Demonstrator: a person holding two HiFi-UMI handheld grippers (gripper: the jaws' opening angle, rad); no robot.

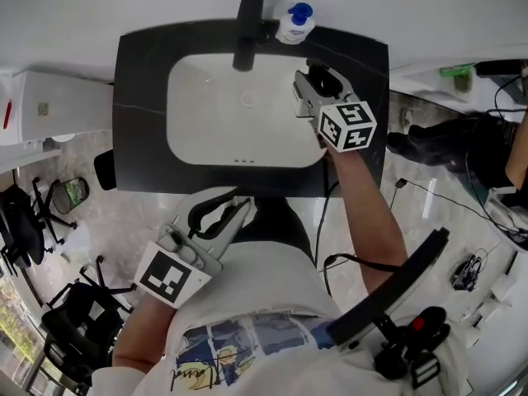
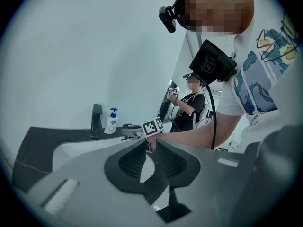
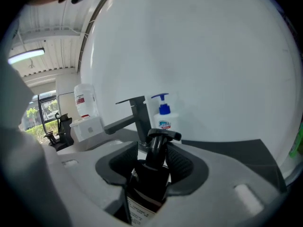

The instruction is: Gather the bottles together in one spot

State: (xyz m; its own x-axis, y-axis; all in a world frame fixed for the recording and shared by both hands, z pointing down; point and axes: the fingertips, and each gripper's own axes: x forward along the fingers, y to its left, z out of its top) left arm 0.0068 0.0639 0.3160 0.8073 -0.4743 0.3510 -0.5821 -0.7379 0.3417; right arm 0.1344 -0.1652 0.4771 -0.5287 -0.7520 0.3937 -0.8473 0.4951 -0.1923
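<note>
The right claw [image 1: 323, 79] is clamping a dark bottle [image 1: 334, 82]. In the head view I am holding it over the right rear part of the black counter [image 1: 140, 97], just beside the white basin [image 1: 206, 130], with its marker cube [image 1: 347, 124] facing up. I cannot tell from here whether the bottle's base is touching the counter. A white bottle [image 1: 294, 25] with a blue pump is standing at the counter's back edge, just right of the black tap [image 1: 247, 19] and near the dark bottle but apart from it. The left claw [image 1: 239, 213] is hanging low at the counter's front edge, close to my body and well apart from both bottles.

In the left gripper view, the left claw [image 2: 151, 143] is showing its jaws nearly together, with a narrow gap and nothing in it. Beyond them the tap [image 2: 96, 119] and the white bottle [image 2: 111, 121] are standing side by side against the wall. The right claw's marker cube [image 2: 152, 126] is showing just above the jaw tips, with my forearm reaching in from the right.

In the right gripper view, the right claw [image 3: 152, 150] is pressing both ribbed pads against the shoulders of the dark bottle [image 3: 150, 178]. The bottle's black pump head [image 3: 164, 135] is sticking up between the jaw tips, and a pale label is showing low on its body. The tap [image 3: 139, 115] and the white bottle [image 3: 164, 118] are standing right behind it, against the wall.
</note>
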